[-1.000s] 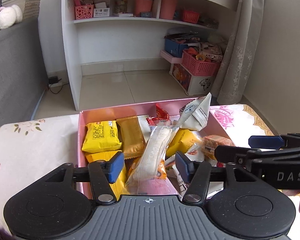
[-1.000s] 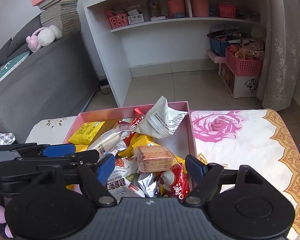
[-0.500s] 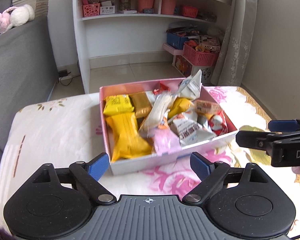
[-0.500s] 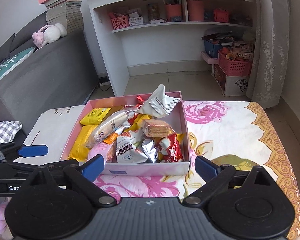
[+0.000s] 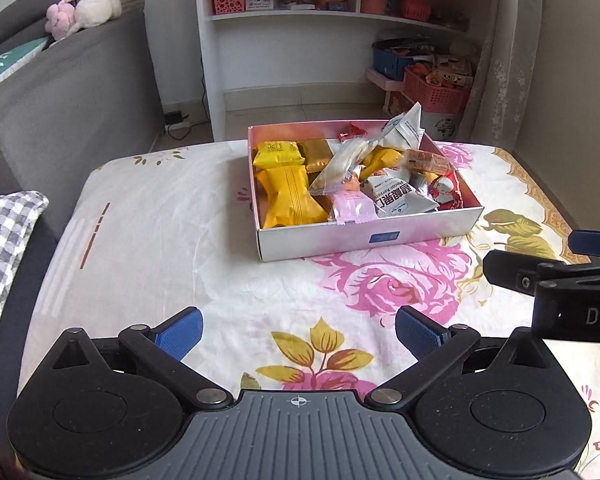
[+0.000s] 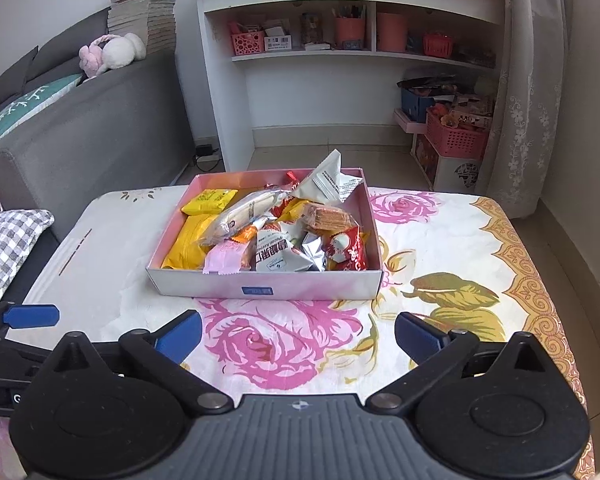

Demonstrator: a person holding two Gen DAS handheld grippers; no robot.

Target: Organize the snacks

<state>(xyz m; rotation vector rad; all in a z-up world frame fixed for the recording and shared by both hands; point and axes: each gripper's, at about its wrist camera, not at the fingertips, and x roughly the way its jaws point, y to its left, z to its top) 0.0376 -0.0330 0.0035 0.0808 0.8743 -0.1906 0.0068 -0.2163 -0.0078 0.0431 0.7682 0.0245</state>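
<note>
Both grippers, left gripper [image 5: 298, 330] and right gripper [image 6: 298, 334], hang short of the pink box [image 6: 268, 282] on the floral cloth [image 6: 440, 240], jaws opening and empty. The snacks [image 6: 276, 236] lie heaped inside; the white packet [image 6: 328, 180] overtops the rim and could spill if knocked.

Left claw [image 5: 298, 334]: jaws opening, blue pads spread wide apart with nothing between them, pointing forward and downward from the near side. Right claw [image 6: 298, 334]: jaws likewise opening, blue pads wide apart with nothing between them, also tilted downward from the near side. The two sit side by side: in the left wrist view the right claw's black finger and blue pad enter from the right edge, and in the right wrist view the left claw's blue-tipped finger enters from the left edge; neither touches the other.
</note>
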